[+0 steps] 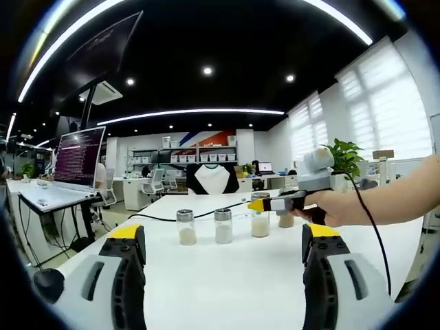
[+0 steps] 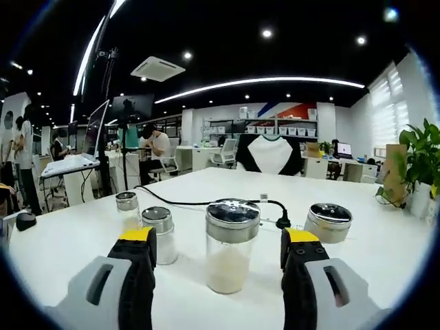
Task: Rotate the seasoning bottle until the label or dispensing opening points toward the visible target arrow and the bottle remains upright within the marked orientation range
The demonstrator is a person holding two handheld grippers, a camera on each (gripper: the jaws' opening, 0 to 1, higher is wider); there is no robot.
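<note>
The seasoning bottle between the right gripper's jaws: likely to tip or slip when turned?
The seasoning bottle looks like smooth clear glass, so probably slippery. Less than half filled under a wide metal lid, it seems light and may tip if the right gripper pushes high.

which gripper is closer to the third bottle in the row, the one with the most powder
Right. The right gripper has its open jaws on either side of that bottle; the left gripper hangs back across the table.

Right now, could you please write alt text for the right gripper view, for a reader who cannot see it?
The open right claw points at a glass shaker with a metal lid, standing upright between its yellow-tipped fingers on a white table. Three more shakers stand nearby, and a black cable runs behind them, with an office beyond.
</note>
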